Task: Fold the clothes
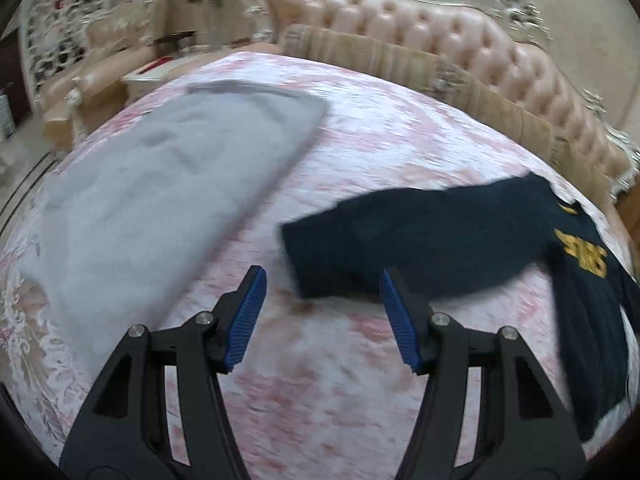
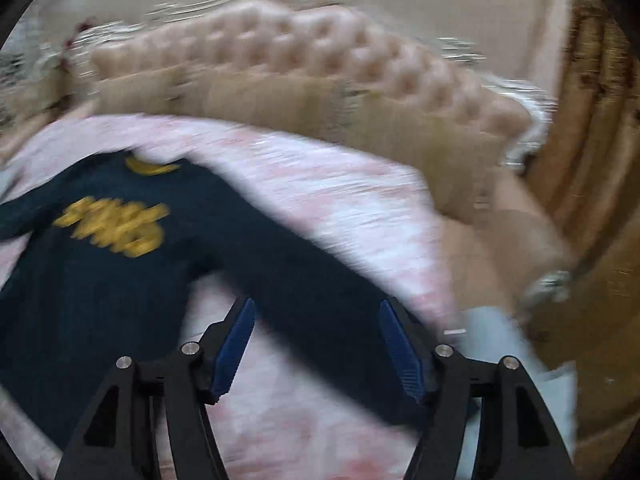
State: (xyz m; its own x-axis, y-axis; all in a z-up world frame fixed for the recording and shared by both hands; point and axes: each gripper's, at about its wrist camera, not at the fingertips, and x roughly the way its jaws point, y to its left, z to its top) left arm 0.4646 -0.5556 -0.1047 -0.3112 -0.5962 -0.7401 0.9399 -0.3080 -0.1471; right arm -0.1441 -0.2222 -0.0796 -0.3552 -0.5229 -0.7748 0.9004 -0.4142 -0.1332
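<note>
left gripper (image 1: 322, 294): fingers wide apart, holding nothing, above the pink cloth-covered table (image 1: 320, 380) | right gripper (image 2: 316, 326): fingers wide apart, empty, over one sleeve | navy sweater (image 2: 100, 272): flat on table, yellow lettering up, sleeves spread | grey garment (image 1: 160, 184): folded, left of sweater, apart | sofa (image 1: 460, 44) behind

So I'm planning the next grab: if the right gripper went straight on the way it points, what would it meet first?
Probably the navy sweater: its sleeve lies straight across between the open right gripper fingers. Blur leaves the depth unclear.
</note>
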